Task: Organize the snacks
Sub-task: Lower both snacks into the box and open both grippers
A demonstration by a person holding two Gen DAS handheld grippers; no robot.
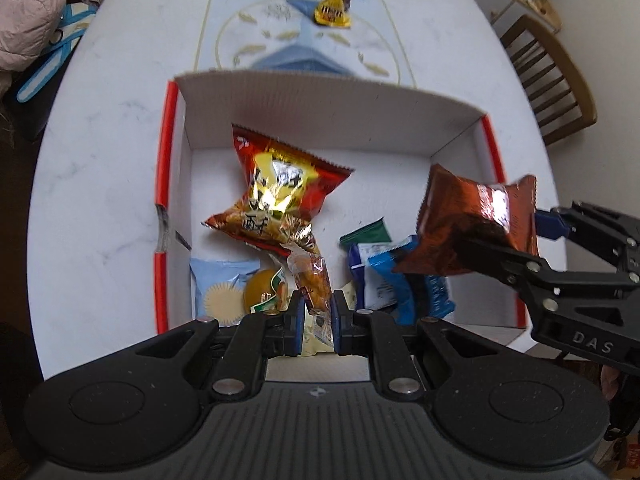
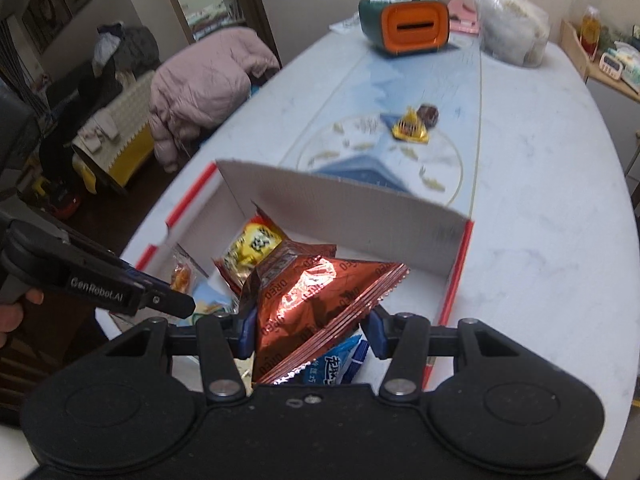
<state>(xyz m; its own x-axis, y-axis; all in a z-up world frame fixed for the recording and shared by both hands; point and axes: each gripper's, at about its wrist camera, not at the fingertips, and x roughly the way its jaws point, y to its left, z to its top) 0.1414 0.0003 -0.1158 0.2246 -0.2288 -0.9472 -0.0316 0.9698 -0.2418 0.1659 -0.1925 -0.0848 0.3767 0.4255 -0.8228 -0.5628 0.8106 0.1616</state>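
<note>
Left hand-held gripper [image 1: 316, 312] clamped on red snack bag [image 1: 280, 196], right hand-held gripper [image 2: 310, 334] on copper packet [image 2: 316, 304]; both directly above box [image 1: 320, 92].

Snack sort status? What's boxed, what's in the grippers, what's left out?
Done: several packets already lie in the box. In hand: left gripper is shut on a small orange packet; right gripper holds the copper Oreo pack over the box. Left: gold snack and a dark one on the table.
</note>
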